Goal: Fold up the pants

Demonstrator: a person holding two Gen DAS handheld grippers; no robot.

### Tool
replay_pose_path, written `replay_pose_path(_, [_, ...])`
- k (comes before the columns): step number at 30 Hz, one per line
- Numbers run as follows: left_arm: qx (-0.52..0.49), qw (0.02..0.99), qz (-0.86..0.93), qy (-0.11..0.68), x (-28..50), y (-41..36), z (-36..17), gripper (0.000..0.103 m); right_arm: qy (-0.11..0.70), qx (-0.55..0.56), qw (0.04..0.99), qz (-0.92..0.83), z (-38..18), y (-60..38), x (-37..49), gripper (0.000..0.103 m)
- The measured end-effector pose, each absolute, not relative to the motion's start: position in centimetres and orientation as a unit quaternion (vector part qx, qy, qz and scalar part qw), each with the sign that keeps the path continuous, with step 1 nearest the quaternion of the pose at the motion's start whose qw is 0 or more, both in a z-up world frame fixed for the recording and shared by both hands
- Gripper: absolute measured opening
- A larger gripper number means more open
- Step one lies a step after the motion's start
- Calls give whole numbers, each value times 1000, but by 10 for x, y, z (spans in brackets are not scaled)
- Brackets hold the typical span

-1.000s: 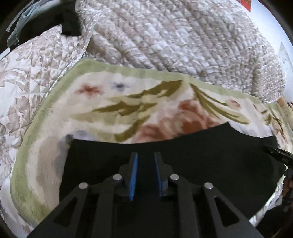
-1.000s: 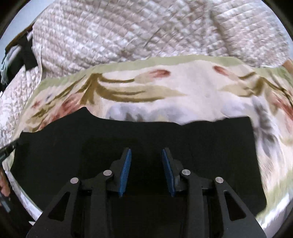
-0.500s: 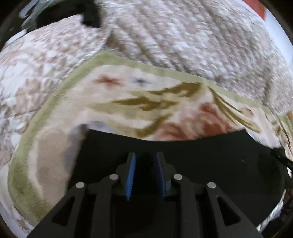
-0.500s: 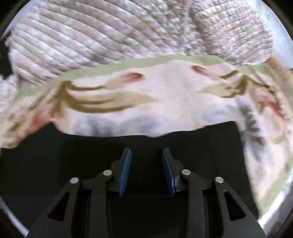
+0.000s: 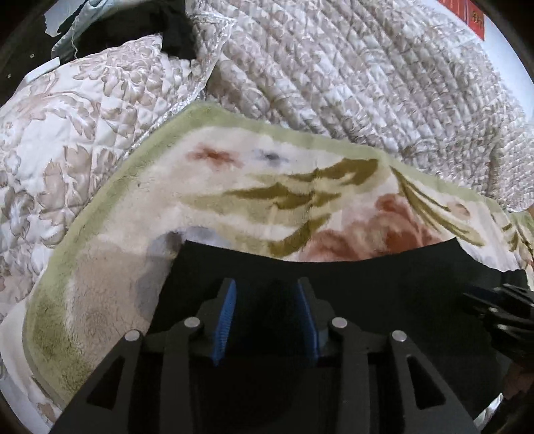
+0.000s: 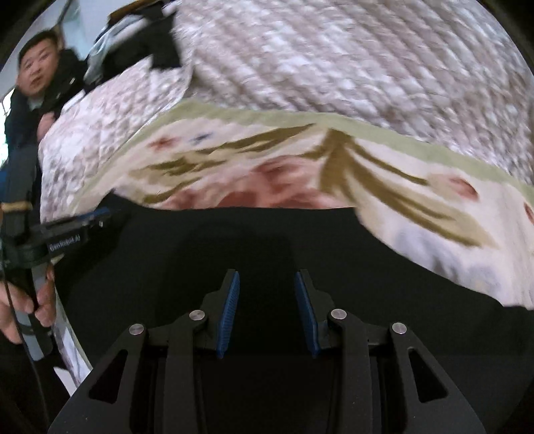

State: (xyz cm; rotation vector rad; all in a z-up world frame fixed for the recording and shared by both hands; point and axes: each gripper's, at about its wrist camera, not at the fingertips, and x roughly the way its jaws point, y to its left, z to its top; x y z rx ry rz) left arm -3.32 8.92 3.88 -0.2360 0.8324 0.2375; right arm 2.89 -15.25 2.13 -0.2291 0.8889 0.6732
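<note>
The black pants lie flat as a folded dark panel on a floral blanket; they also fill the lower right wrist view. My left gripper hovers over the pants' left part, its jaws apart with nothing between the blue pads. My right gripper is over the pants' middle, jaws apart and empty. The left gripper shows at the left edge of the right wrist view, and the right gripper shows at the right edge of the left wrist view.
A quilted beige bedspread is bunched behind the blanket. A patterned quilt lies to the left. Dark clothes sit at the far back left. A person is at the upper left of the right wrist view.
My left gripper's jaws have opened wider. My right gripper has swung left across the pants toward the left gripper, still open. The pants have not visibly moved.
</note>
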Motion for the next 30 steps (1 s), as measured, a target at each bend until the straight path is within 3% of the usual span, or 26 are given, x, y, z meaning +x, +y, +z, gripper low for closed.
replay_pose_path(1, [-114,903,114,398,-36,90,39,40,426,-121,842,307,16,-150,30,20])
replay_pose_path(11, [-138,898,157,388,-55,132,41,40,448,-63,869,202,15,-211,56,20])
replay_pose_path(19, [-131,928,76,341,-91,95,68,40,414,-39,874,250,37,-213,4,21])
replay_pose_path(30, [-82,912,45,399,-84,58,35,40,424,-65,857,284,9,-196,-28,27])
